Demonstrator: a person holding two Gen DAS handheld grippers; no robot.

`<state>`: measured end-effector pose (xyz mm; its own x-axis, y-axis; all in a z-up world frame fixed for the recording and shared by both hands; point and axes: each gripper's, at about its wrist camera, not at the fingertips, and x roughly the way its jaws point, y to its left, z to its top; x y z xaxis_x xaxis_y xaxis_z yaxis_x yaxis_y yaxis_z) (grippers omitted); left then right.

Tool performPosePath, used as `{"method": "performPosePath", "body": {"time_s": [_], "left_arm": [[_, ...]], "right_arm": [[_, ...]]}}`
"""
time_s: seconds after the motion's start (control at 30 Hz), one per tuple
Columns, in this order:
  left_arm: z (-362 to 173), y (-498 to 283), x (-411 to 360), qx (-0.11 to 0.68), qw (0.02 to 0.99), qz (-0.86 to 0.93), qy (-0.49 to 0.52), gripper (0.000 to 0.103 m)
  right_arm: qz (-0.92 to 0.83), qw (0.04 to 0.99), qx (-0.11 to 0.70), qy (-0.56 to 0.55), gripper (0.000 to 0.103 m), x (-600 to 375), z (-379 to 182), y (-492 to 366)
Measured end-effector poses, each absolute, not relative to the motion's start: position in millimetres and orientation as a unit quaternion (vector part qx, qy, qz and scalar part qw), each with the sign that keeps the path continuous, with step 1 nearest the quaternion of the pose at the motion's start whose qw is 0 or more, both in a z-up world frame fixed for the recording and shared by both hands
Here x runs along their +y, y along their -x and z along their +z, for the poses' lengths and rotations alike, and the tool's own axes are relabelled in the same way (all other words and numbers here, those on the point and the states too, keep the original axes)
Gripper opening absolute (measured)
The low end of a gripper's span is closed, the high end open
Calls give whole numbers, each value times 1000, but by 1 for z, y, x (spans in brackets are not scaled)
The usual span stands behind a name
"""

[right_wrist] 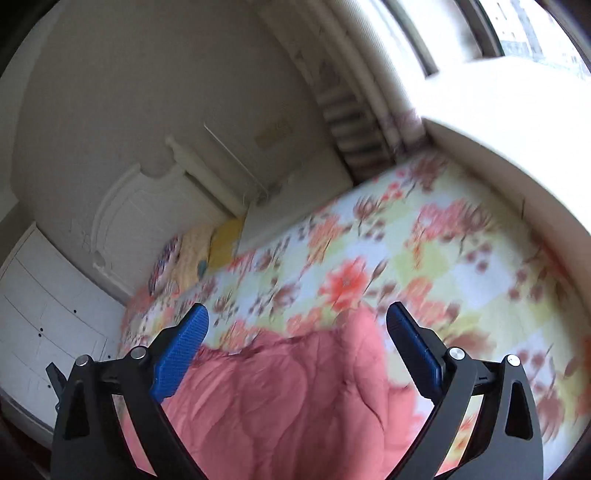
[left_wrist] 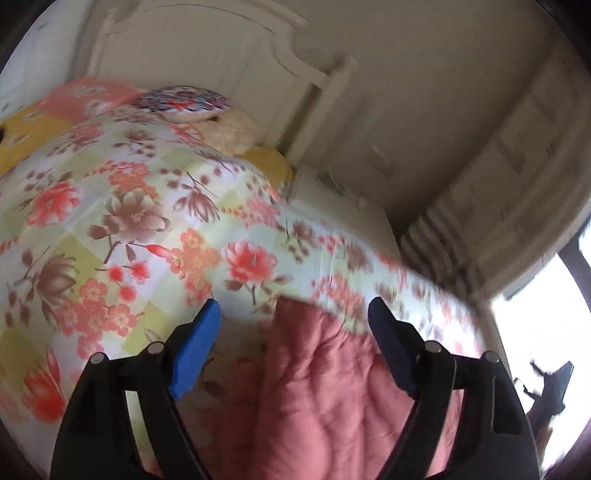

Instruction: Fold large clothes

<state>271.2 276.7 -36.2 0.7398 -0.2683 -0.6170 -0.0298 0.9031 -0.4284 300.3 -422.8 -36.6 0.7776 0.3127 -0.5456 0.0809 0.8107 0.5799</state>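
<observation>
A pink quilted garment (left_wrist: 325,391) lies on a bed with a floral cover (left_wrist: 122,221). In the left wrist view my left gripper (left_wrist: 295,314) is open, its blue pads (left_wrist: 195,350) spread wide over the garment's upper edge, not touching it. In the right wrist view the same pink garment (right_wrist: 295,387) lies below my right gripper (right_wrist: 297,317), which is open too, with its pads (right_wrist: 181,350) apart over the cloth. The floral cover (right_wrist: 406,258) fills the bed beyond. Both views are blurred by motion.
A white headboard (left_wrist: 207,62) and pillows (left_wrist: 181,99) stand at the bed's far end. A white dresser (right_wrist: 40,314) stands beside the bed. A radiator (right_wrist: 351,122) and a bright window (right_wrist: 517,29) are on the other side.
</observation>
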Motion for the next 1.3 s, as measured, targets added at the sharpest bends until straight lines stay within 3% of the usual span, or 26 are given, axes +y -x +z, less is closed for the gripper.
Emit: {"method": "performPosePath", "body": {"time_s": [0.13, 0.27, 0.3, 0.33, 0.37, 0.4, 0.57, 0.63, 0.73, 0.83, 0.9, 0.93, 0.97, 1.0, 1.07, 1.13, 1.2, 1.3], "left_arm": [[-61, -274, 259, 402, 895, -137, 137, 88], [-92, -291, 235, 445, 878, -154, 90, 85], [-99, -294, 233, 451, 874, -157, 90, 78], [-105, -296, 232, 455, 872, -159, 90, 44], [-107, -295, 232, 452, 872, -160, 99, 11], [-104, -290, 235, 444, 873, -165, 115, 10], [-49, -253, 233, 337, 919, -173, 109, 8], [-42, -261, 229, 330, 924, -159, 105, 8], [-76, -293, 221, 378, 916, -107, 82, 8], [-136, -315, 219, 441, 892, -71, 72, 19], [-131, -307, 229, 431, 894, -71, 98, 24], [-123, -302, 232, 423, 900, -52, 93, 45], [-112, -297, 234, 411, 907, -29, 86, 75], [-96, -288, 235, 388, 919, 0, 74, 85], [-58, -268, 221, 321, 946, 19, 45, 92], [-28, -254, 193, 284, 959, 17, 4, 100], [-10, -246, 149, 268, 963, -11, -22, 101], [-20, -248, 76, 281, 954, -71, -79, 101]], "right_arm": [[78, 897, 385, -201, 90, -414, -49, -296], [108, 872, 447, -167, 81, -401, -78, -288], [117, 867, 454, -168, 72, -399, -85, -283], [125, 864, 458, -169, 65, -395, -91, -281], [133, 864, 455, -168, 38, -390, -95, -279], [130, 869, 448, -164, 17, -388, -95, -275], [120, 921, 350, -118, 12, -369, -34, -231], [120, 928, 334, -109, 12, -364, -15, -229], [91, 928, 346, -104, 12, -364, -18, -260], [48, 896, 429, -108, 12, -366, -83, -309], [43, 876, 466, -118, 13, -368, -123, -321], [45, 878, 458, -132, 13, -371, -130, -318], [44, 883, 445, -142, 17, -375, -126, -311], [36, 885, 443, -139, 43, -376, -120, -307], [-9, 893, 434, -121, 82, -378, -96, -295], [-10, 926, 367, -89, 84, -364, -47, -271], [8, 947, 316, -48, 87, -333, -9, -262], [52, 951, 303, -13, 87, -278, 9, -269]]}}
